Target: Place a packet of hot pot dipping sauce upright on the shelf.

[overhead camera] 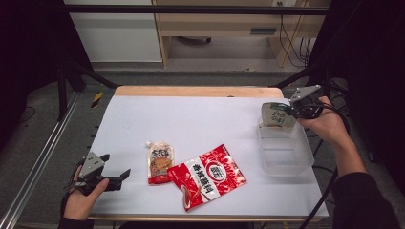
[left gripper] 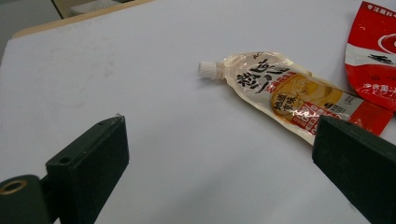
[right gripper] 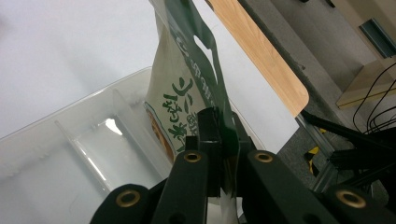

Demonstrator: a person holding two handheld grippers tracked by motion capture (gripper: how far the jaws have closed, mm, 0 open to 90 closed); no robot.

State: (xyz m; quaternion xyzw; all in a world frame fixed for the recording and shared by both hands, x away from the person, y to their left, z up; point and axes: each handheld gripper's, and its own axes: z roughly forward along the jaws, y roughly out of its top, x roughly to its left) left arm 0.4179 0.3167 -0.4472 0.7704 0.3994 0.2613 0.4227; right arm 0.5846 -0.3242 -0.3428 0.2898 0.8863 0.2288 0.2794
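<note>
Jaws' pinch hiding green pouch (right gripper: pixel 187 93) edge

Green-and-cream pouch (overhead camera: pixel 276 114); clear bin (overhead camera: pixel 284 151); red packet (overhead camera: pixel 208 176); yellow-and-red spouted pouch (overhead camera: pixel 160 162); white table (overhead camera: pixel 200 119).

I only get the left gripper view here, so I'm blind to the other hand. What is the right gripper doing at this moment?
Observer: The right gripper is shut on a green-and-white packet, holding it above the far end of a clear plastic container.
Operator: Is anything in that container yet?
Observer: No, in the high view its inside looks bare.
Operator: I see a spouted pouch and part of a red bag. Do they touch?
Observer: Yes, in the high view the red bag overlaps the lower corner of the spouted pouch; the left gripper sits open to their left.
</note>
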